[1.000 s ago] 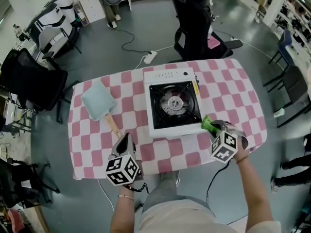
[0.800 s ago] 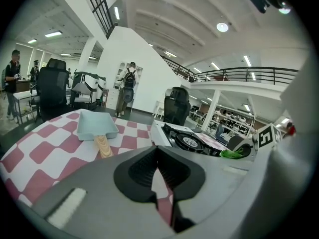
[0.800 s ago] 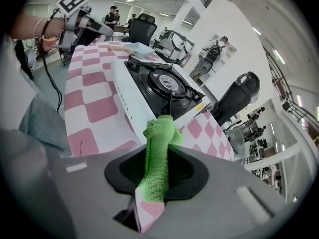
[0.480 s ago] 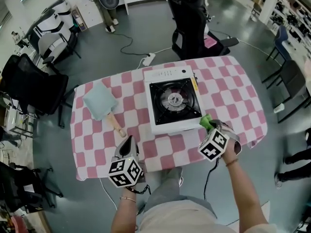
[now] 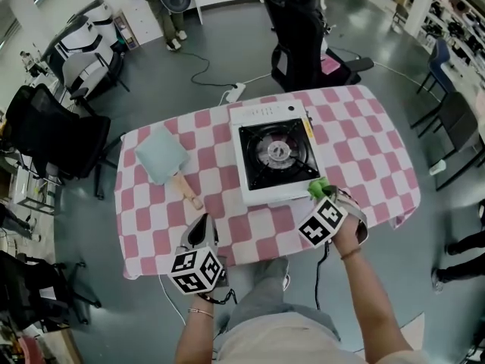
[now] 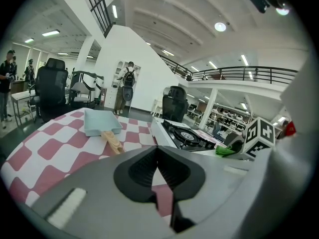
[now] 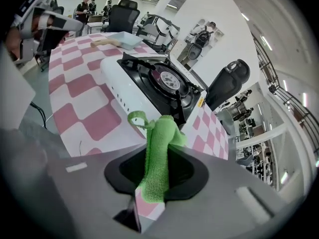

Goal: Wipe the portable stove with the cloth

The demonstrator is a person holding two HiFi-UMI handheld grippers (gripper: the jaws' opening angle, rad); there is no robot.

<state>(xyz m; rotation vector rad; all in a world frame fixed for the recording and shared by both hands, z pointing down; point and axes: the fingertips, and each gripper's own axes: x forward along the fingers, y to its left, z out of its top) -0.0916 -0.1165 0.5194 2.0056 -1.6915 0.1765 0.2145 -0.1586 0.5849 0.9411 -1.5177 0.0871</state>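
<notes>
Head view: checkered table (image 5: 379, 150), chairs (image 5: 303, 21); right gripper (image 5: 327, 199) clamps cloth (image 5: 317, 187), left gripper (image 5: 202, 222) seemingly clenched.

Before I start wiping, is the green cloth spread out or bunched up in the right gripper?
Bunched up: the green cloth stands as a narrow roll pinched in the right gripper.

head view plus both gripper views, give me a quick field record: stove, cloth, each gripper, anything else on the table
stove: portable stove, mid-back of the pink checked table, nothing on it
cloth: green cloth, clamped in the right gripper, by the stove's near right corner; contact with stove unclear
left: left gripper, jaws together, empty, over the table's near side
other: pale blue square pan with wooden handle, left of stove
</notes>
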